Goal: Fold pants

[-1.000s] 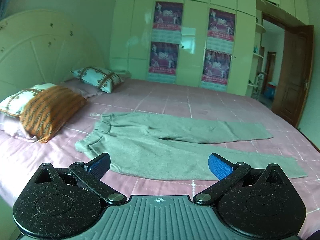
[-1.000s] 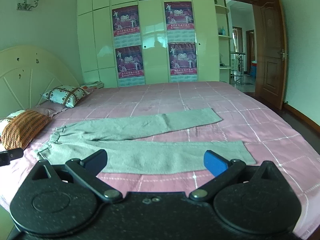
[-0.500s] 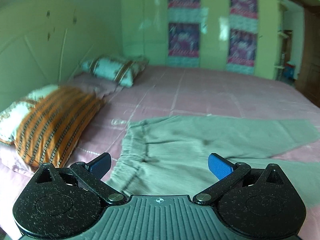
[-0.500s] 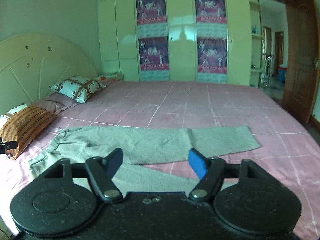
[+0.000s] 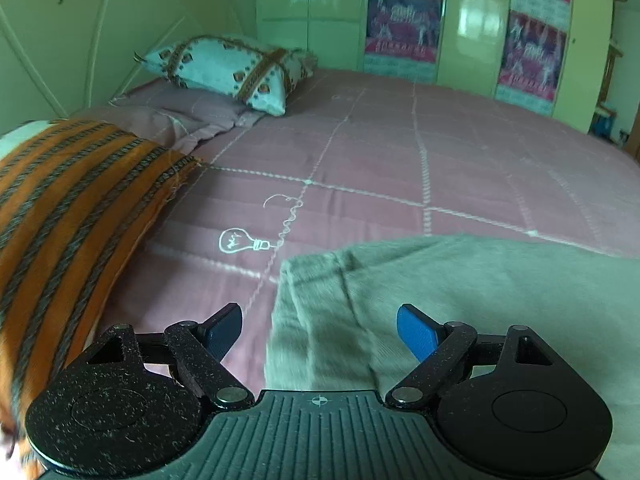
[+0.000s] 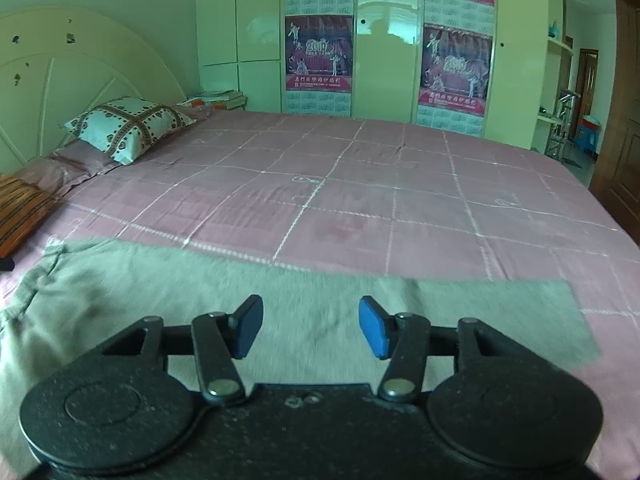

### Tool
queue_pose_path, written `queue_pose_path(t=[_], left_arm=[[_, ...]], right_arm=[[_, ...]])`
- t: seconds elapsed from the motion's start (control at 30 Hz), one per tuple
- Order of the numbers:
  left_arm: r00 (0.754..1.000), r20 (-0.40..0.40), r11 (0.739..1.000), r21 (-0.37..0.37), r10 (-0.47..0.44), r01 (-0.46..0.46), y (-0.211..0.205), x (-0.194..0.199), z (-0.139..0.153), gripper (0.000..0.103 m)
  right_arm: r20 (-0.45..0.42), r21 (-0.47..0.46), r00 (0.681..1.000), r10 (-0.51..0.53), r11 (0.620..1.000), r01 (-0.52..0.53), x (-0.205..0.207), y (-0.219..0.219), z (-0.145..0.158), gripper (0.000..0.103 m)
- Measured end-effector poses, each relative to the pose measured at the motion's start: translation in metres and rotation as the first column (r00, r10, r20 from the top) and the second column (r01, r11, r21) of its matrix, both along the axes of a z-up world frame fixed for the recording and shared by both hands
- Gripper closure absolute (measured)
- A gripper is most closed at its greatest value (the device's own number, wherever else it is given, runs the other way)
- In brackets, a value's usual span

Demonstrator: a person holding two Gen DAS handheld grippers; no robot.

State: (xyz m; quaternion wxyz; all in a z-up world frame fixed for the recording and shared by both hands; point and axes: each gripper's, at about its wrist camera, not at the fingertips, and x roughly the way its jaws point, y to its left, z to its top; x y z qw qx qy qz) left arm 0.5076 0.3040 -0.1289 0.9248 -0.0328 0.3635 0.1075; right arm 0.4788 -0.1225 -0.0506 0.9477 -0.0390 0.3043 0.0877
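The pants [image 6: 160, 292] are lying flat on the pink bed [image 6: 360, 184]. We are holding our left tongs [image 5: 320, 330] over the waist corner, and our right tongs [image 6: 310, 326] over a leg. Both tongs have just been closing but are still apart, with nothing pinched. A striped pillow [image 5: 68, 216] is lying nearby.

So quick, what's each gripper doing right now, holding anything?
Left gripper: open, just been closing, over the grey pants, gripping nothing.
Right gripper: open, just been closing, nothing gripped.

Pink bed [image 6: 360, 184] with grey pants [image 6: 280, 292], pillows [image 6: 128, 124].
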Motion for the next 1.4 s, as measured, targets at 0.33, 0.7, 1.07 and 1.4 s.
queue_pose_path(t=[0.33,0.7,1.07,1.4], left_arm=[[0.996,-0.072,0.998,-0.026,-0.056,0.054,0.035,0.066,-0.053,0.028],[0.991,-0.021,0.984,-0.117,-0.135,0.131,0.036,0.080,-0.068,0.049],[0.982,-0.053,0.976,-0.130,-0.184,0.176,0.042,0.088,-0.067,0.046],[0.982,0.001,0.975,-0.117,-0.191,0.189,0.032,0.086,-0.063,0.083]], right_arm=[[-0.067,-0.057,0.994,0.085,0.994,-0.089,0.102,0.020,-0.060,0.075],[-0.104,-0.086,0.982,0.157,0.982,-0.166,0.144,0.020,-0.090,0.076],[-0.130,-0.051,0.937,0.324,0.942,-0.332,0.166,0.036,-0.096,0.075],[-0.189,-0.226,0.918,0.348,0.894,-0.386,0.166,0.074,-0.107,0.103]])
